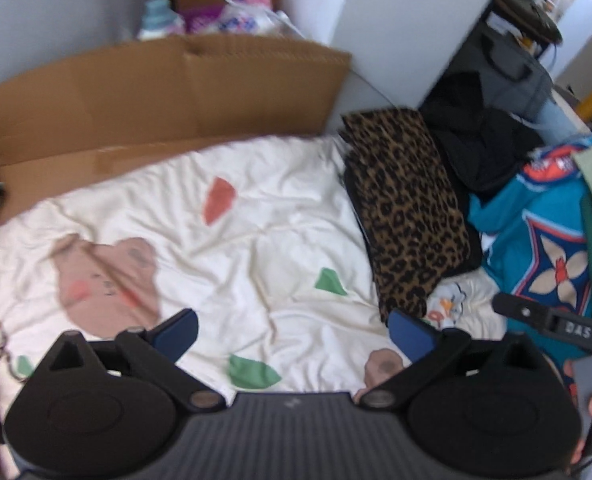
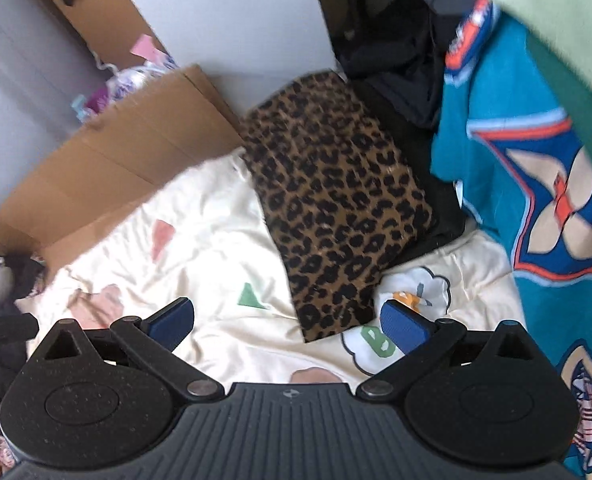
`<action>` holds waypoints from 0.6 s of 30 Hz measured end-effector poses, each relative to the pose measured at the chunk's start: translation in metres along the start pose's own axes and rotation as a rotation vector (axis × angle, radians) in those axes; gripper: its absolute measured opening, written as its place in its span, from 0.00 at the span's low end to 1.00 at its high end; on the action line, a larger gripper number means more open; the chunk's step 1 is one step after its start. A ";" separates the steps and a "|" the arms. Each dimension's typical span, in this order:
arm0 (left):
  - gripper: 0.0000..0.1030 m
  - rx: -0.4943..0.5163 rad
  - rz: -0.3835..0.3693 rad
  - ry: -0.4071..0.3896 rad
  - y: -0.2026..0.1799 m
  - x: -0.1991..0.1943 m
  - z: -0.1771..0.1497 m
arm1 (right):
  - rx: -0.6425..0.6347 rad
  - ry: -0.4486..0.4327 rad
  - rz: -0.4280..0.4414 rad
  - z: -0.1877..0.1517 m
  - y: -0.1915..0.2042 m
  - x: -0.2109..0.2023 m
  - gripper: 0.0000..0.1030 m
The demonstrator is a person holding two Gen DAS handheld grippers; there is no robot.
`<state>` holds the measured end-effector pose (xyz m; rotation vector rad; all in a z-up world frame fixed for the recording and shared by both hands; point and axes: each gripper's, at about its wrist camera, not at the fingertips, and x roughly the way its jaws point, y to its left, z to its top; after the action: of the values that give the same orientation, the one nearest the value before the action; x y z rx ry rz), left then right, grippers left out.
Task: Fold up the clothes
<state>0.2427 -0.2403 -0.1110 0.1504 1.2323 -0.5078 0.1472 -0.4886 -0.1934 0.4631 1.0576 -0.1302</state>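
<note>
A folded leopard-print garment (image 1: pixel 407 208) lies on a dark folded piece on a cream bedsheet (image 1: pixel 224 240) with coloured shapes; it also shows in the right wrist view (image 2: pixel 335 216). A teal patterned garment (image 1: pixel 535 248) lies to its right, large in the right wrist view (image 2: pixel 527 184). A black garment (image 1: pixel 479 144) is heaped behind. My left gripper (image 1: pixel 294 338) is open and empty above the sheet. My right gripper (image 2: pixel 288 326) is open and empty, its fingers either side of the leopard garment's near end. The right gripper's tip shows in the left wrist view (image 1: pixel 543 320).
A flattened cardboard sheet (image 1: pixel 144 108) stands along the bed's far edge against a white wall (image 1: pixel 395 20). Bottles and packets (image 1: pixel 200 16) sit behind it. A pale green cloth (image 2: pixel 555 16) hangs at the upper right. Dark clutter lies at the left edge (image 2: pixel 0 280).
</note>
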 end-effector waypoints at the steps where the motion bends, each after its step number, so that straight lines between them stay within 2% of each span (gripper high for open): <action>1: 1.00 -0.006 0.010 -0.005 0.003 -0.010 0.001 | -0.003 0.002 0.005 0.002 0.004 -0.008 0.99; 9: 1.00 -0.035 0.114 0.004 0.038 -0.077 -0.011 | -0.011 0.012 0.038 0.011 0.039 -0.068 0.99; 18: 1.00 -0.109 0.206 -0.084 0.091 -0.181 -0.030 | -0.032 -0.033 0.095 0.015 0.091 -0.153 0.99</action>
<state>0.2152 -0.0965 0.0322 0.1597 1.1450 -0.2649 0.1130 -0.4307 -0.0279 0.4798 1.0018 -0.0366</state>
